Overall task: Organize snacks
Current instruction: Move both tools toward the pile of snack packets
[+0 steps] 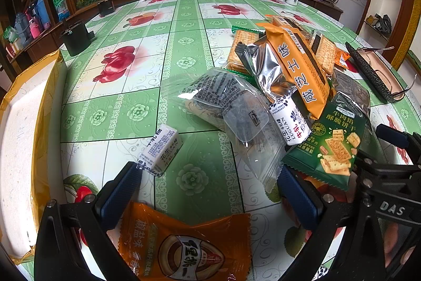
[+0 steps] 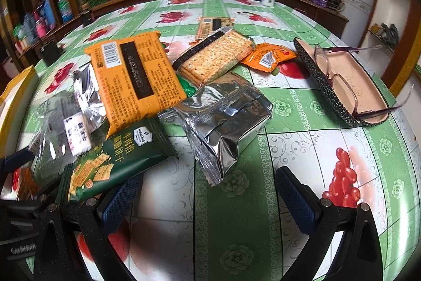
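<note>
Snack heap sprawls on tablecloth (image 1: 184,49), a foam box (image 1: 23,136) waiting left of heap, probably the bin; left gripper (image 1: 208,191) spread wide near heap's white candy (image 1: 160,149), right gripper (image 2: 208,191) spread over silver pouch (image 2: 223,120), neither holding anything.

A table (image 2: 302,149) under a green cloth printed with red fruit carries a heap of snack packets: an orange biscuit pack (image 2: 134,80), a silver foil bag (image 2: 223,120), a green cracker bag (image 2: 113,162). Beside them lies an open glasses case (image 2: 315,65) (spectacles (image 2: 339,80) resting inside).
</note>
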